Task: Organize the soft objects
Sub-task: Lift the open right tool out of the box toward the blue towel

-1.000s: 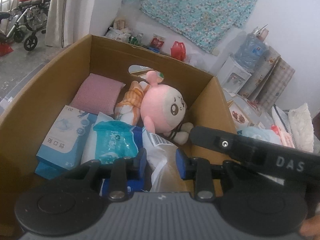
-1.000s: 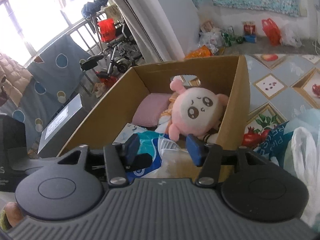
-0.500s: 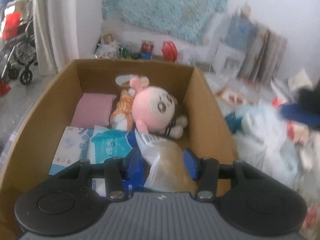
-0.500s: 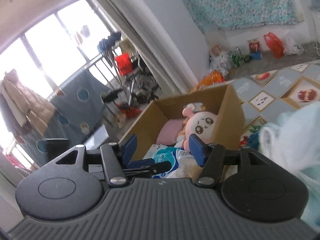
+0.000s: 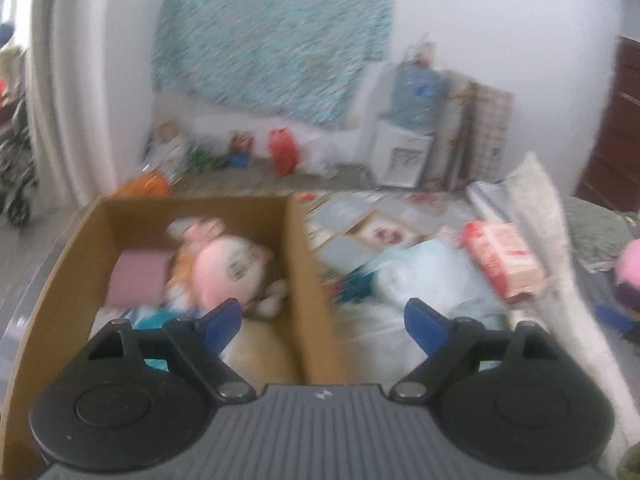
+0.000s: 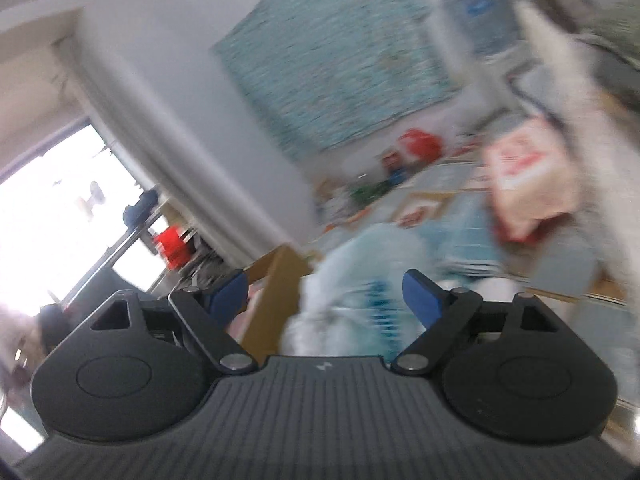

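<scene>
A cardboard box [image 5: 304, 280] holds a pink plush doll [image 5: 228, 272], a pink cushion [image 5: 136, 276] and blurred blue-white packs. My left gripper [image 5: 322, 318] hangs above the box's right wall, its jaws opening wide with nothing pressed between them. To the right of the box lie a pale blue and white bag [image 5: 432, 280] and a red-and-white pack [image 5: 504, 260]. In the blurred right wrist view my right gripper [image 6: 320, 292] is tilted, its jaws opening, empty, facing that pale blue bag [image 6: 360, 272], with the box corner [image 6: 276, 276] to its left and the red-and-white pack [image 6: 528, 176] further right.
A patterned mat [image 5: 360, 220] covers the floor beside the box. A white pillow [image 5: 540, 208] and a pink soft thing [image 5: 628, 264] lie at the right. A water dispenser [image 5: 404, 152], red bag [image 5: 284, 152] and clutter line the far wall. A wheelchair [image 5: 16, 168] stands left.
Both grippers opened wide and let go of the white plastic bag, which stayed in the box. The left rose and swung right; the right swept right, away from the box, and rolled.
</scene>
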Demonstrator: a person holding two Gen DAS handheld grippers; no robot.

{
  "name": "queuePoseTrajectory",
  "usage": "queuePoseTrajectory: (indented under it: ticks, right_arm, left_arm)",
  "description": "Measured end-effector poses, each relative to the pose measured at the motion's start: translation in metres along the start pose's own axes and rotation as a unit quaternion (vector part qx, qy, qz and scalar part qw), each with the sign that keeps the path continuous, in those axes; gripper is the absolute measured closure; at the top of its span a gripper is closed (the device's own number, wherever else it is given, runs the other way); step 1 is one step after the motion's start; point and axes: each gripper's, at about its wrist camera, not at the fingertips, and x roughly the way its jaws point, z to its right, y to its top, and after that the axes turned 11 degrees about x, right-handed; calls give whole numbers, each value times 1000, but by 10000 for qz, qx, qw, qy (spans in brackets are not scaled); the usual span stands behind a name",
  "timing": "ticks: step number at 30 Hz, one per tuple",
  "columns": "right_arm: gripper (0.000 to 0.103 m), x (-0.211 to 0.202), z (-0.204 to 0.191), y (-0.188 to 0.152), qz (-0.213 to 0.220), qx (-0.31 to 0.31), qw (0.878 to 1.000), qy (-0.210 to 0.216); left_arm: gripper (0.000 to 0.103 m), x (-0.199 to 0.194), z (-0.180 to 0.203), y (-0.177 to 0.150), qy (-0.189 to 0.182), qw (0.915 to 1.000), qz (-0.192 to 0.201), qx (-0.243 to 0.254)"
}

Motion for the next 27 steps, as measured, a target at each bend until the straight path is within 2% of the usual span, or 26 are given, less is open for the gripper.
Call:
queuePoseTrajectory:
  ticks: [5,10,14,17,21,27]
  right_arm:
    - [18,-13,37,7,188,376,9991,-56]
    - [18,4,52,10,203,549,9983,-12]
    - [18,44,59,30,89,751,9969,-209]
    - [19,84,64,46,-214,694,9954,-623]
    - [24,135,82,64,-778,876,9867,-1130]
    - [29,184,107,74,-1388,862,9722,-1679]
  left_arm:
    - [8,6,52,25,-483,9975,147,500]
    - [8,37,96,45,-786,9924,-90,944]
    - [9,77,121,65,-890,9902,-453,980]
    - [11,112,130,80,-1055,9881,-812,773]
    - [27,167,138,95,-1135,9824,-1443,355]
    - [31,222,153,101,-1234,9733,-1923,209]
